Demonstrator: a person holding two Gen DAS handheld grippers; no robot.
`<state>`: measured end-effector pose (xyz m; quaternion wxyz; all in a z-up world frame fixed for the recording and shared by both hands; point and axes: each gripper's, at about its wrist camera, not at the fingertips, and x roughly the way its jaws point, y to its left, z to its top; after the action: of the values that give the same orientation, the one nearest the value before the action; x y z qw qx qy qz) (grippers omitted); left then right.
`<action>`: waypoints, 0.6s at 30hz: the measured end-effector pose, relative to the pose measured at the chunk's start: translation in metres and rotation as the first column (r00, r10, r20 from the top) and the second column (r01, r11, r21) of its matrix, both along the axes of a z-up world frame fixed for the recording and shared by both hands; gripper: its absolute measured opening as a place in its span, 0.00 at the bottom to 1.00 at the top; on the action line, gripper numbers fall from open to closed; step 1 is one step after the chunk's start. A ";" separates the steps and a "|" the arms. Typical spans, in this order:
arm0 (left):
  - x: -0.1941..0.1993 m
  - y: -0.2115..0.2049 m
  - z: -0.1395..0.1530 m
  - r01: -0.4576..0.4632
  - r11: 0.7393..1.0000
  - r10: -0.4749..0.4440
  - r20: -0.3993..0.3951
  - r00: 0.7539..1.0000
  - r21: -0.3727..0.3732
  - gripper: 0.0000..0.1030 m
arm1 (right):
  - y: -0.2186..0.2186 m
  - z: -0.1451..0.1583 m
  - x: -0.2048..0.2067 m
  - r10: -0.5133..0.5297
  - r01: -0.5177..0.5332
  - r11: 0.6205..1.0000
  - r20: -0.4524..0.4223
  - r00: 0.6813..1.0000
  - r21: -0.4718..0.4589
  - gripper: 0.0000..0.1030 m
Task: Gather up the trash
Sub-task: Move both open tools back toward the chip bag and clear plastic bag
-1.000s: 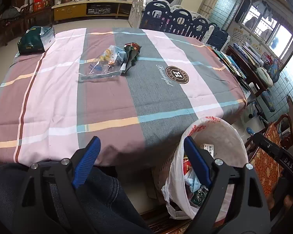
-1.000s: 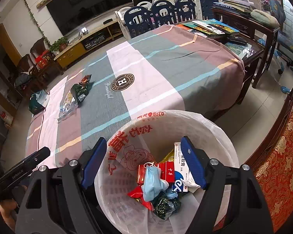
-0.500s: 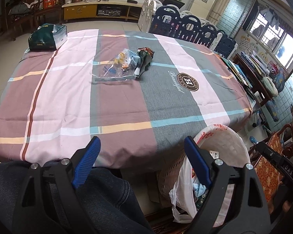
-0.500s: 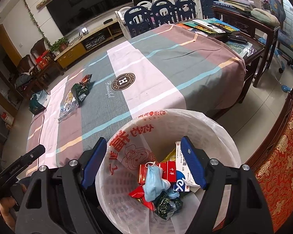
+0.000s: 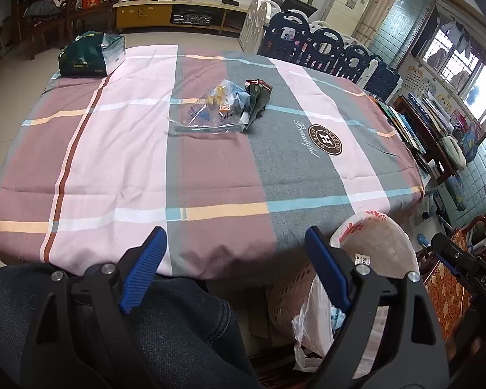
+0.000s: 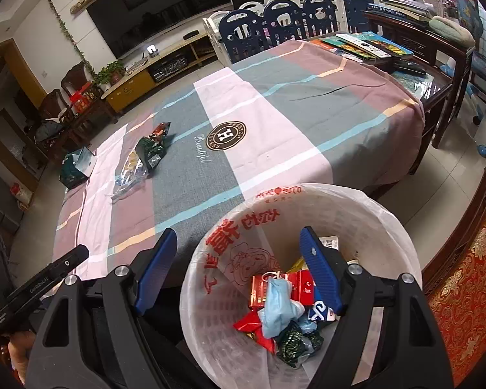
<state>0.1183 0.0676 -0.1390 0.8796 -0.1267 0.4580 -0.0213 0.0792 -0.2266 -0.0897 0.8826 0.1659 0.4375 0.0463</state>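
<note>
With both tongs gaping empty, we go for the clear bag upper centre on the tabletop. Pinch a raised fold. Bin waits lower right.

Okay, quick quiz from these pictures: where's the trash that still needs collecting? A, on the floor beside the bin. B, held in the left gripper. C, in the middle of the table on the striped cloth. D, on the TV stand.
C: the clear plastic bag and the dark wrapper lie together mid-table on the striped cloth, apart from both open, empty grippers; the bin stands off the near edge.
</note>
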 end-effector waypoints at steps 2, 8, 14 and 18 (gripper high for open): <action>0.000 0.001 -0.001 -0.003 1.000 0.003 -0.004 1.000 0.001 0.84 | 0.004 0.001 0.001 0.008 -0.008 1.000 0.003 1.000 0.005 0.75; 0.000 0.004 -0.005 -0.010 1.000 0.010 -0.012 1.000 0.000 0.84 | 0.016 0.002 0.005 0.031 -0.031 0.999 0.007 0.999 0.011 0.75; 0.000 0.009 -0.006 -0.028 1.000 0.028 -0.010 1.000 0.002 0.84 | 0.023 0.004 0.009 0.042 -0.043 0.999 0.013 0.999 0.021 0.75; -0.001 0.014 -0.006 -0.051 0.999 0.051 -0.003 0.999 0.001 0.84 | 0.030 0.007 0.013 0.054 -0.055 0.998 0.022 0.998 0.025 0.75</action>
<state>0.1175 0.0819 -0.1449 0.8792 -0.1380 0.4560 0.0014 0.0921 -0.1961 -0.0825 0.8834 0.1647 0.4318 0.0778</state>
